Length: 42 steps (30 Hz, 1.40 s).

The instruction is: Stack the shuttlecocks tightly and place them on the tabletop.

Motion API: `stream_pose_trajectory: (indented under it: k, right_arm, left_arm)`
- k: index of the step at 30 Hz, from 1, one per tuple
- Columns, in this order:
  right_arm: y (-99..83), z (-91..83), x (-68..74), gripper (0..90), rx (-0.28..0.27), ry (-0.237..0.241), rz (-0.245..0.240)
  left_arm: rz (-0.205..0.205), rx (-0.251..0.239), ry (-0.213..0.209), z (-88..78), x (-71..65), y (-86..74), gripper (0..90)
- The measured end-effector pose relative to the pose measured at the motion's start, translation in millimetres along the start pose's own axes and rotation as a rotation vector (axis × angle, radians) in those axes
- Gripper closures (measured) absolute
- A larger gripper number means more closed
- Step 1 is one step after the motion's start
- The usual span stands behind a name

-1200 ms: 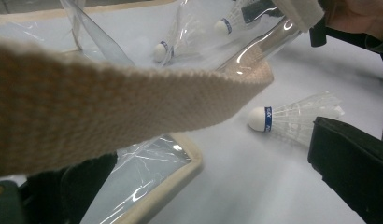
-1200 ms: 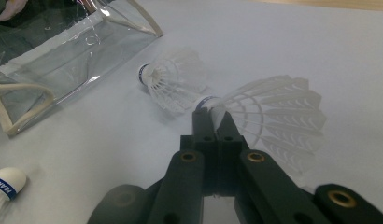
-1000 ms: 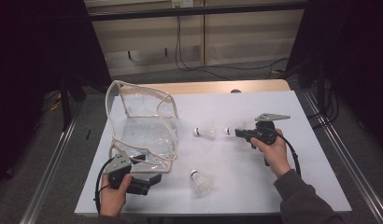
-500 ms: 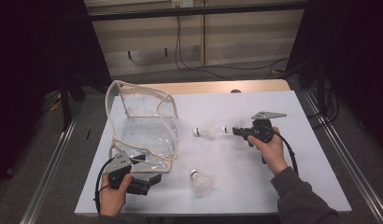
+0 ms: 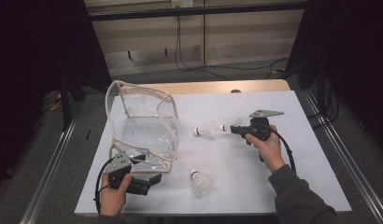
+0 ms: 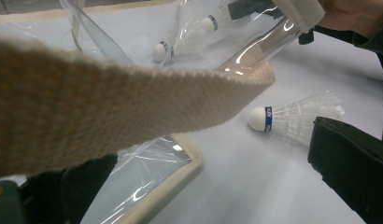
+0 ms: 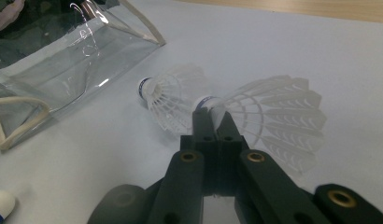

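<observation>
My right gripper is shut on a white shuttlecock, pinching it just behind the cork, level above the table. A second shuttlecock lies right in front of it, cork pointing left. A third shuttlecock lies near the front edge. A clear plastic bag with beige trim stands open at the left. My left gripper is at the bag's front corner with its jaws apart, the bag's lower rim between them and a beige strap draped close above.
The white table has bare room at the right and along the front. A wooden strip runs along its far edge. Metal rails flank both sides, and cables hang on the wall behind.
The right gripper has edged slightly to the left with its shuttlecock. The left hand and the bag have stayed put.
</observation>
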State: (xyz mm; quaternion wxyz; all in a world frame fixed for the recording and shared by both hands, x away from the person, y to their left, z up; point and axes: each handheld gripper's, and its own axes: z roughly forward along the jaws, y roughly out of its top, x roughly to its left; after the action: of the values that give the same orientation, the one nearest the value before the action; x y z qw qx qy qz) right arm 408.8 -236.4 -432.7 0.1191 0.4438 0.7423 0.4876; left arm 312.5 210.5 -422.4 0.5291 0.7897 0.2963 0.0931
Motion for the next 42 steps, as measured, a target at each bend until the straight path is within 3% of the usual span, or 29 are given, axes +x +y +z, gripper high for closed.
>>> stream_pose_trajectory:
  k: [42]
  right_arm:
    - [7.8,17.6,5.3,90.0,0.001,0.024,-0.009]
  left_arm:
    - [-0.001,-0.001,-0.002,-0.2,0.3,-0.4,1.3]
